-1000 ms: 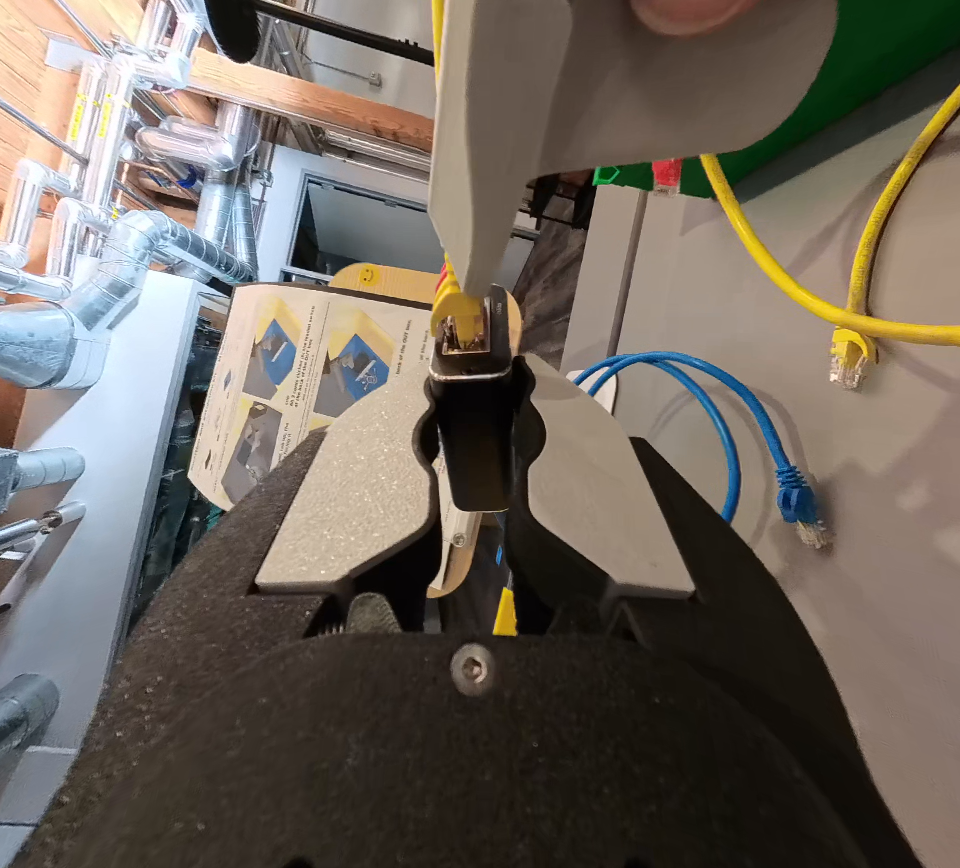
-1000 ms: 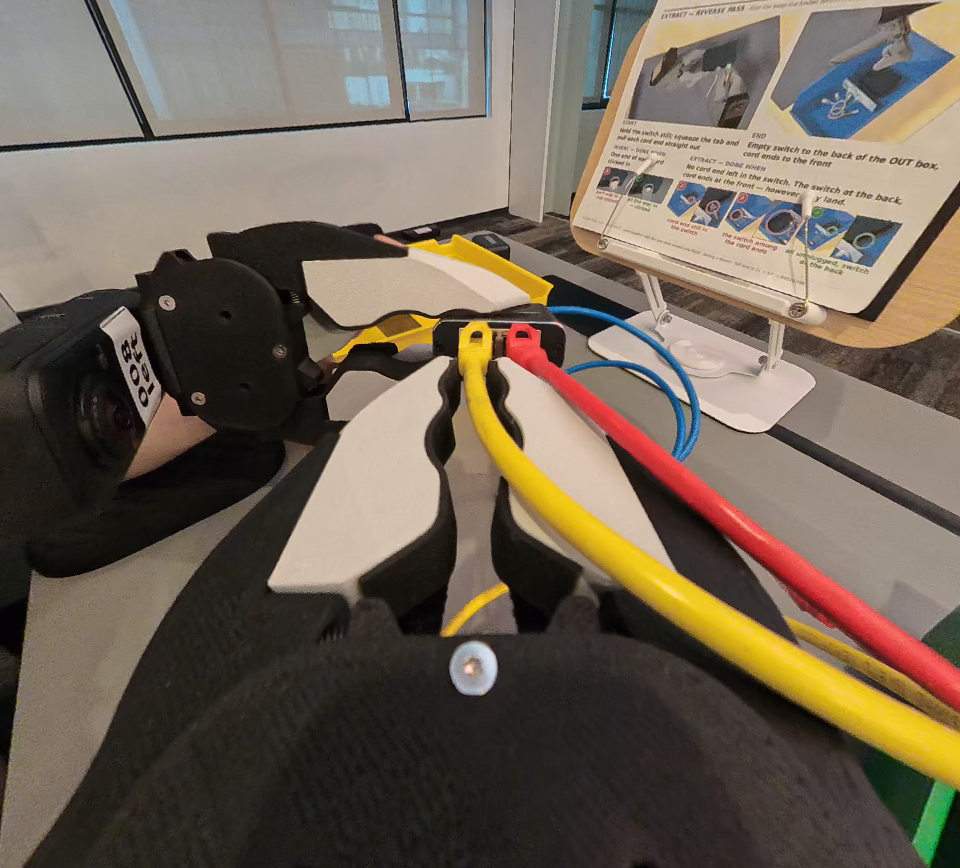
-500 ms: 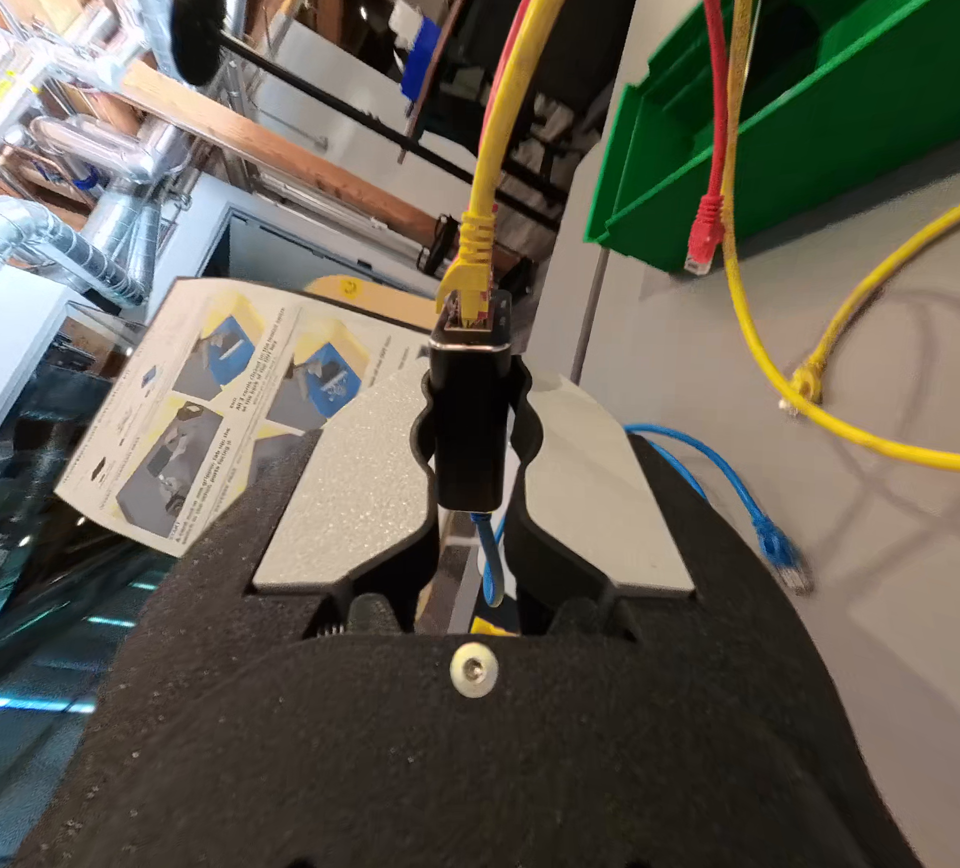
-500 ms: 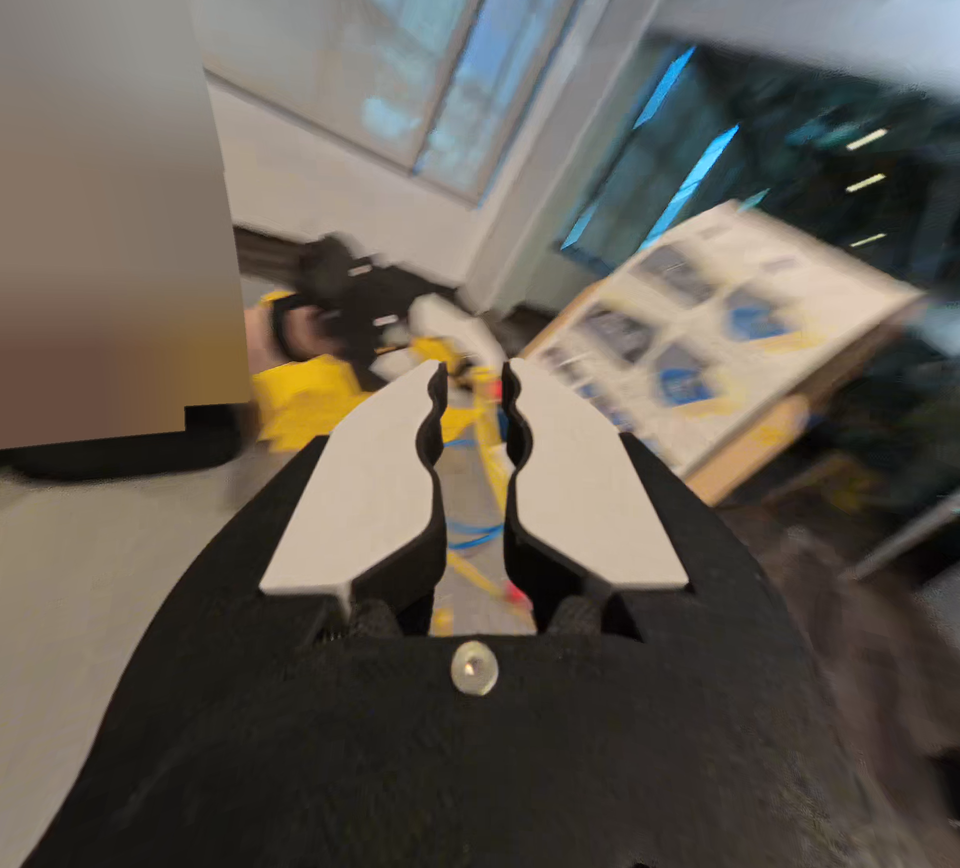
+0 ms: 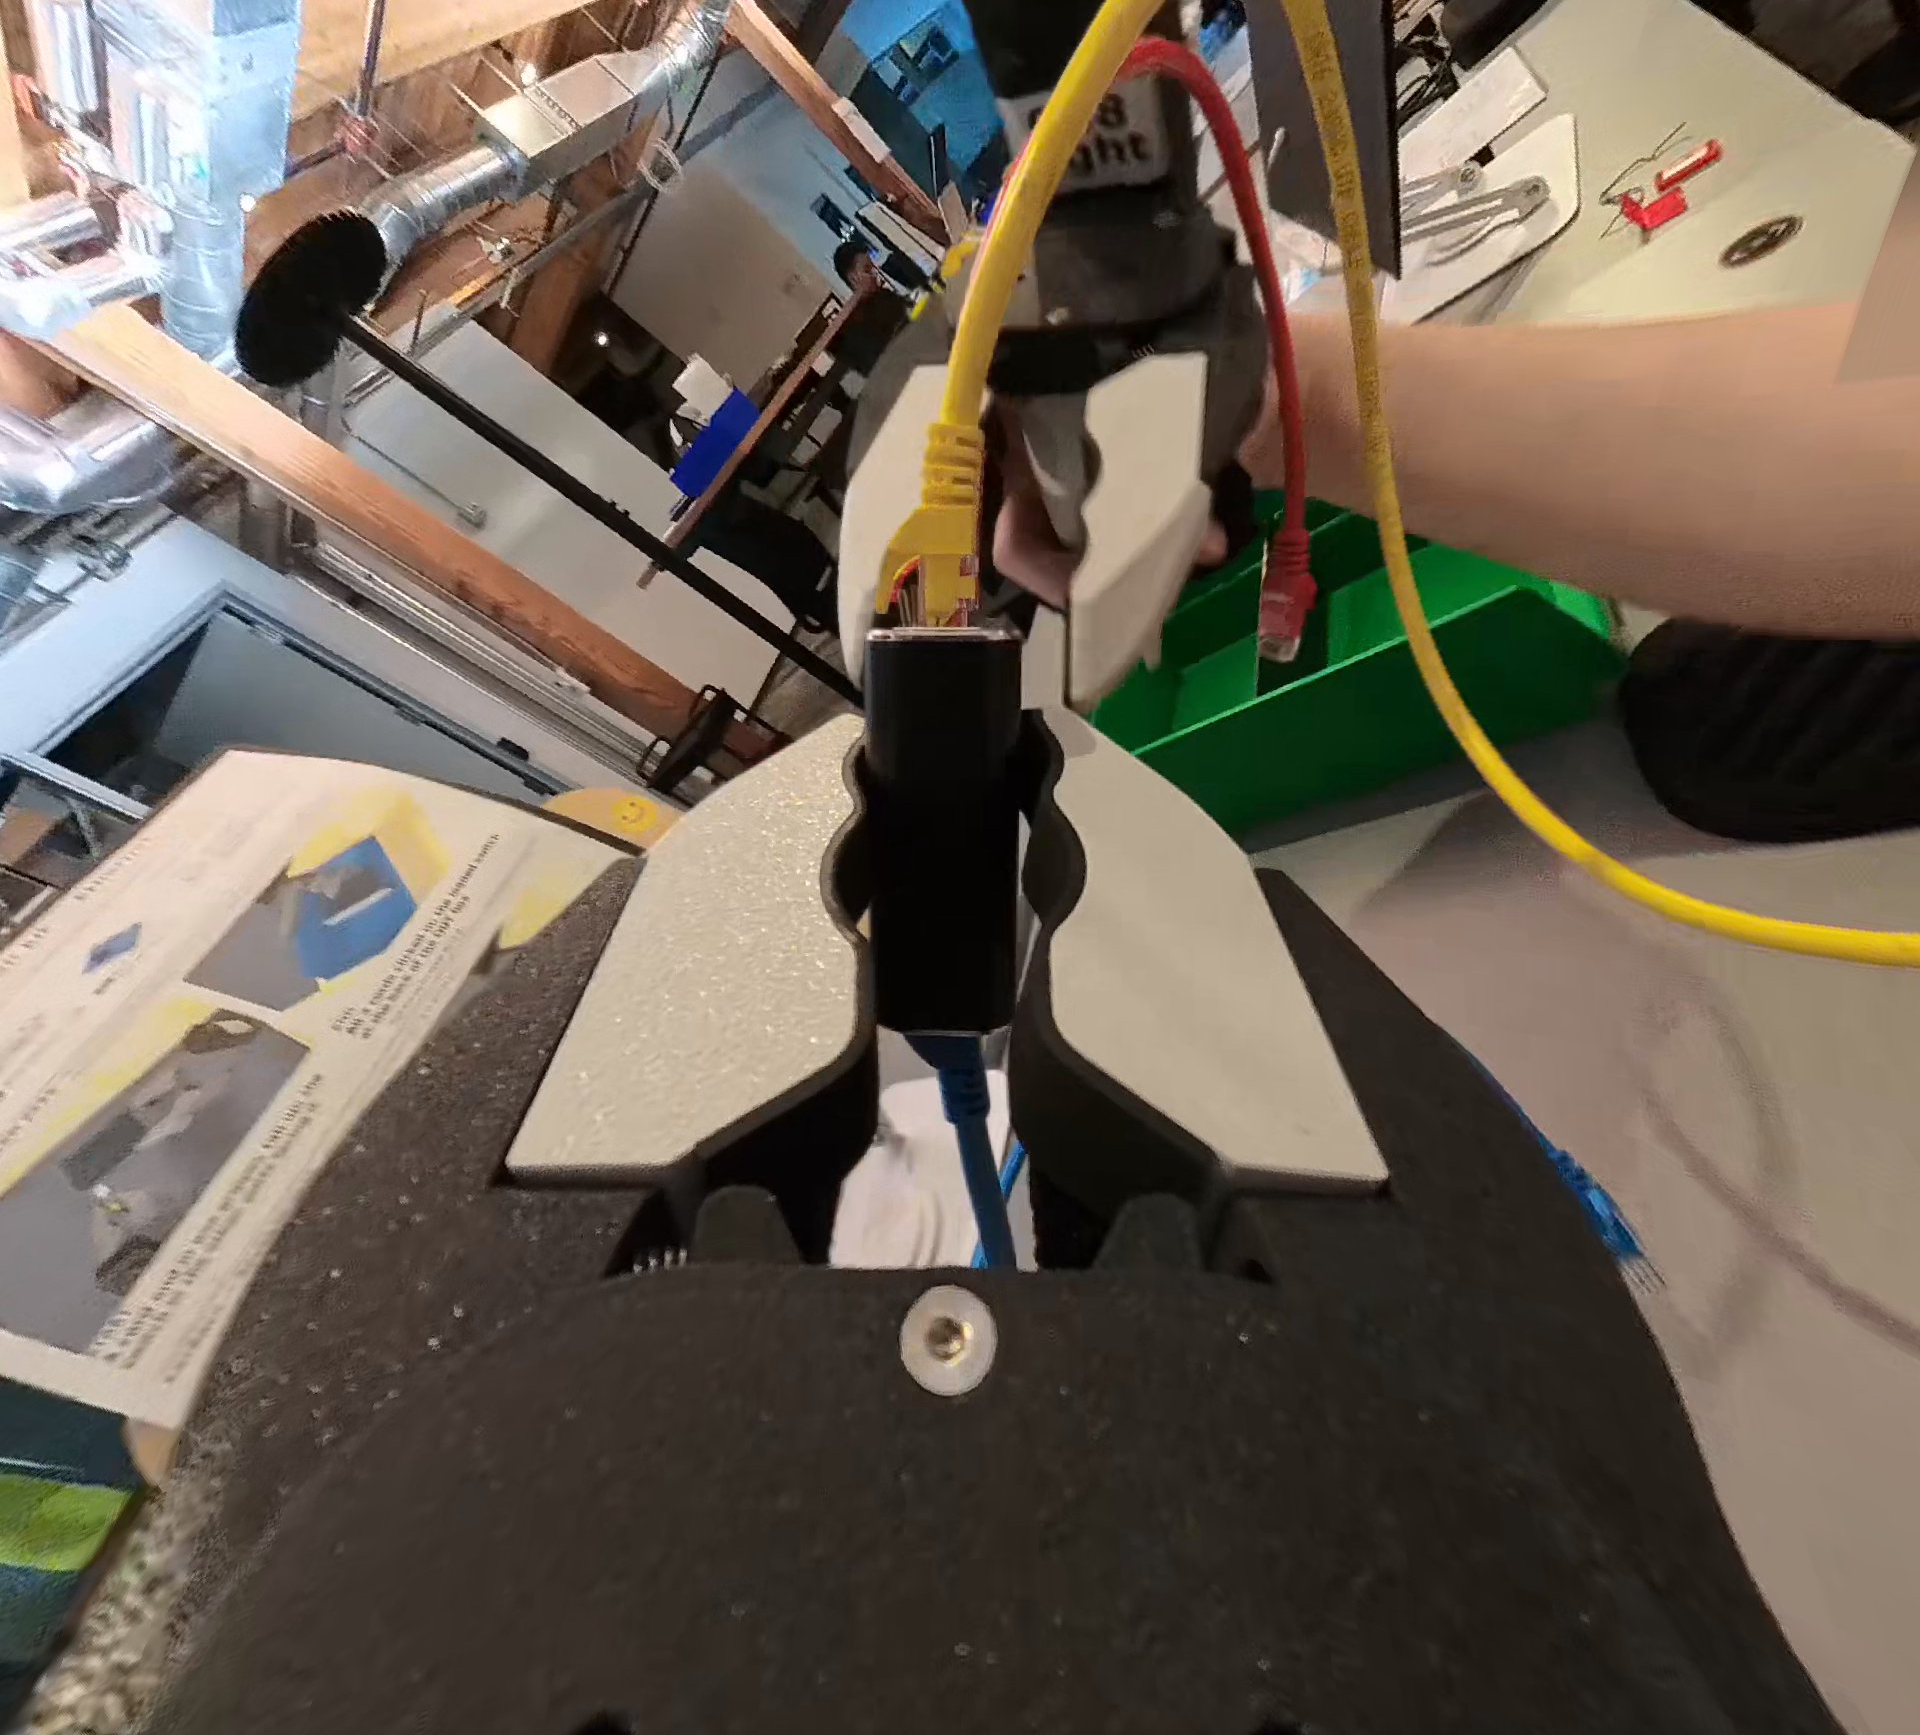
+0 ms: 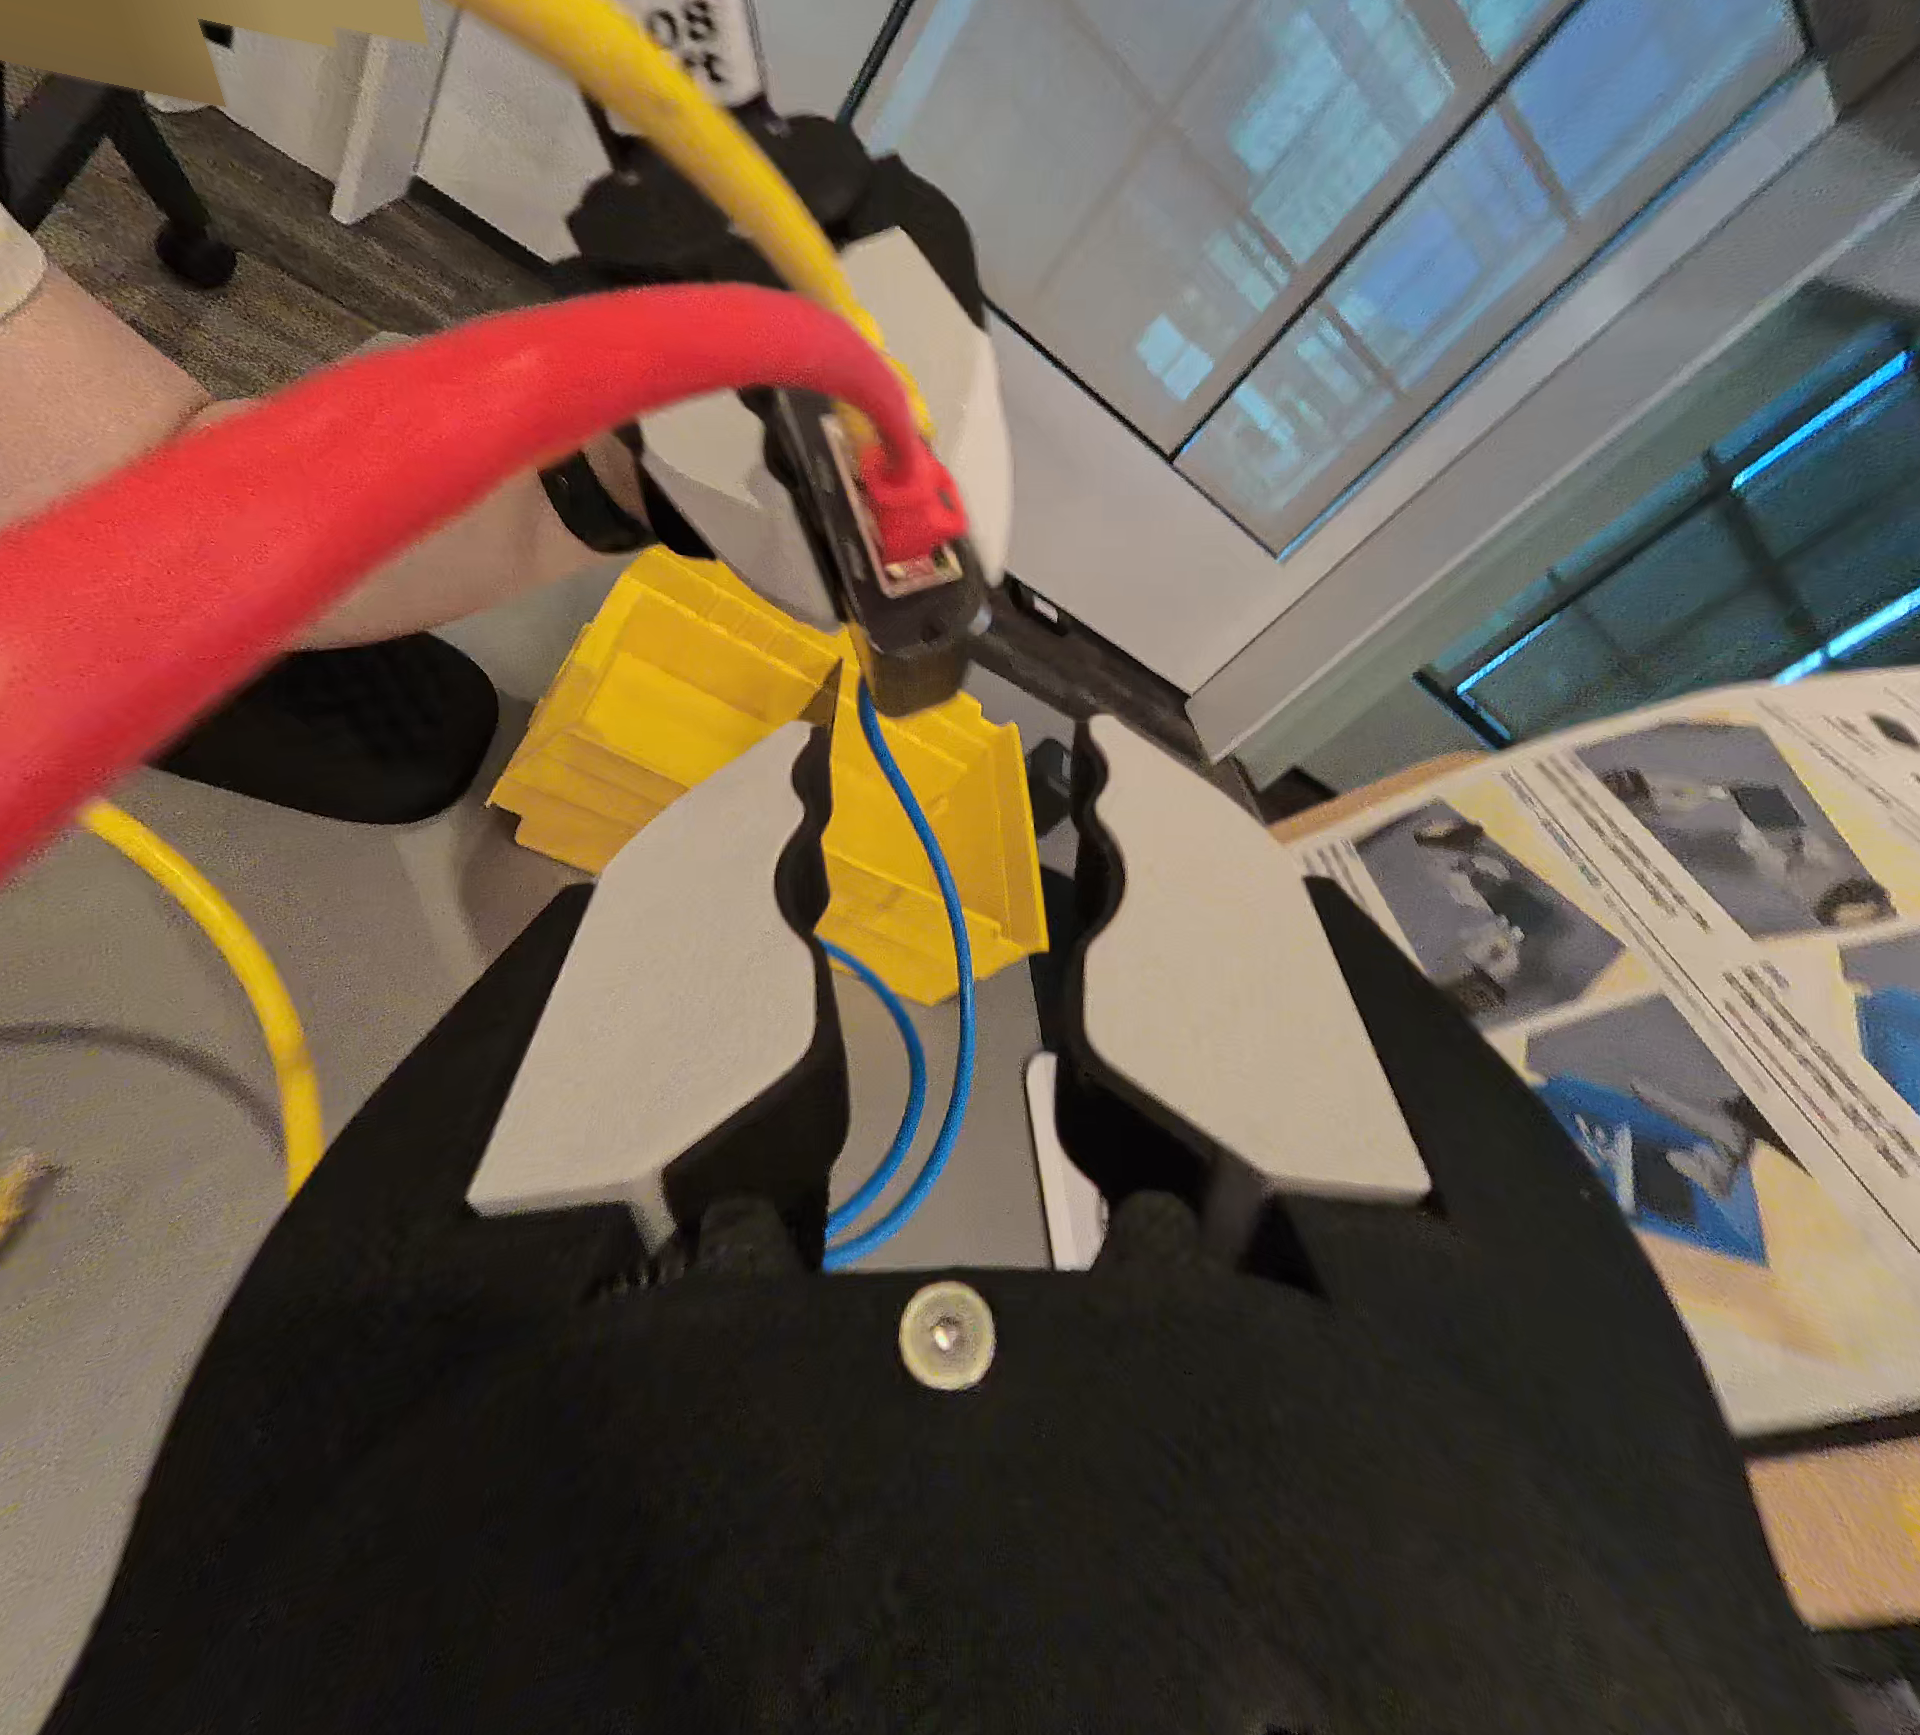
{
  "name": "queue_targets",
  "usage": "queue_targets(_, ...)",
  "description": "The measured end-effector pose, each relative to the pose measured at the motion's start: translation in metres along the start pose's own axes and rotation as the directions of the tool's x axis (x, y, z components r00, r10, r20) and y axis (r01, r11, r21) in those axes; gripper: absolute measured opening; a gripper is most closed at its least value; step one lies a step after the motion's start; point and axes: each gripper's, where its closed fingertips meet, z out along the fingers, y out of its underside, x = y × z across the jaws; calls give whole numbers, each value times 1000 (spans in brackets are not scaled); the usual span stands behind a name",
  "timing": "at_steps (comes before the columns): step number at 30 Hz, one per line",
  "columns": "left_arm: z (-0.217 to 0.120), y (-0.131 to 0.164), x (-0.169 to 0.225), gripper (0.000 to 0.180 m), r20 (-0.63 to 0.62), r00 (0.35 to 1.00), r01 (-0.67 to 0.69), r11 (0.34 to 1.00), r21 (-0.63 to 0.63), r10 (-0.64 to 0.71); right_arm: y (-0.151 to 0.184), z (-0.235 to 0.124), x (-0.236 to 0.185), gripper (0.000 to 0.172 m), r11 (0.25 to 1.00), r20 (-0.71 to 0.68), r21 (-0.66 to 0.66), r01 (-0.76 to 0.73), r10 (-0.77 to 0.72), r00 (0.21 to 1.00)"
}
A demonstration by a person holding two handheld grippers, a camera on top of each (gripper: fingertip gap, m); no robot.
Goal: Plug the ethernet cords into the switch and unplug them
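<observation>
1. Small black rectangular plastic switch [image 5: 940,812] stands upright, pinched between the 2 grey pads of the left gripper [image 5: 943,750]; both pads press its sides. Port end faces up and away from the cam.
2. Yellow ethernet cord w/ ribbed boot [image 5: 940,532] has its plug at the switch's top port face; seated or only partly in, can't tell. Cord arcs up, then drops right onto the grey tabletop [image 5: 1558,1062].
3. Red ethernet cord [image 5: 1288,584]: in left wrist view its plug looks to hang free over the green plastic bin [image 5: 1351,698]; in right wrist view the red plug [image 6: 914,511] sits right at the switch [image 6: 904,615] face. Plugged or not, can't tell.
4. Thin blue ethernet cord [image 5: 966,1124] exits the switch's lower end and runs down between the left fingers; it hangs below the switch and loops in right view [image 6: 935,906].
5. Right gripper [image 6: 945,812]: pads spread wide, nothing between them but background; it faces the switch from near, not touching.
6. In left view the right gripper [image 5: 1029,542] sits just behind the yellow plug, person's forearm [image 5: 1558,438] coming in from the right.
7. Yellow plastic bin [image 6: 727,750] on the table behind; printed instruction sheet on a stand [image 6: 1662,958] at right.
</observation>
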Motion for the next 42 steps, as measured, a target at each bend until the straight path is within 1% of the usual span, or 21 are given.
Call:
queue_targets(2,1,4,5,25,-22,999,31,999,30,-30,-1,11,-13,44,998,3,57,23,-23,1000)
queue_targets(4,5,9,12,24,-88,992,91,995,44,-86,-2,16,-16,38,993,12,98,66,-67,998)
queue_targets(6,4,11,14,25,-154,975,176,982,75,-163,0,15,-20,30,996,60,90,-4,-2,998)
queue_targets(7,2,10,18,24,-217,954,232,969,85,-209,-1,14,-24,24,994,103,98,-43,32,994)
queue_targets(8,1,10,23,25,-276,929,280,956,83,-248,-1,13,-28,24,992,136,110,-67,52,989)
queue_targets(10,0,13,26,25,-315,901,334,940,64,-298,1,13,-28,24,992,133,108,-72,58,989)
queue_targets(13,-1,20,20,26,-279,902,355,934,43,-330,3,13,-22,24,991,97,95,-98,89,991)
queue_targets(17,-12,32,7,29,-217,906,374,927,12,-362,-8,-3,-12,24,978,52,158,-133,127,991)
queue_targets(20,-14,30,8,30,-241,890,406,913,37,-387,-9,-11,-9,24,977,34,154,-149,145,989)
queue_targets(23,-5,33,12,47,-229,889,407,913,5,-395,-1,-8,-11,24,983,34,104,-152,149,988)
queue_targets(24,-2,34,12,49,-224,891,405,914,0,-394,1,-6,-13,24,984,44,93,-152,148,988)
queue_targets(25,0,34,12,34,-213,898,395,918,4,-386,3,-4,-14,24,984,49,83,-156,153,987)
queue_targets(26,1,34,10,28,-202,905,384,923,12,-374,3,-3,-13,24,982,46,87,-169,165,985)
queue_targets(28,1,34,11,27,-224,893,402,915,12,-390,3,-3,-14,24,972,67,98,-214,208,976)
queue_targets(31,4,39,12,27,-221,890,406,914,-13,-399,-2,2,-11,28,963,41,126,-237,234,971)
queue_targets(32,7,41,14,27,-218,893,396,918,-30,-393,0,4,-8,25,964,16,111,-240,240,971)
queue_targets(34,12,45,15,27,-206,900,383,923,-43,-383,7,3,-7,25,969,7,61,-241,241,971)
queue_targets(37,14,39,17,26,-246,872,430,902,-24,-423,8,-3,-7,26,963,6,76,-259,259,966)
queue_targets(40,13,35,15,26,-250,870,439,899,1,-425,13,-3,-6,30,968,-24,29,-250,251,968)
queue_targets(41,12,33,15,26,-255,868,444,896,13,-427,13,-3,-5,34,966,-30,23,-258,259,965)
queue_targets(42,10,31,14,26,-264,864,451,892,24,-430,11,-4,-8,31,965,-13,19,-263,263,965)
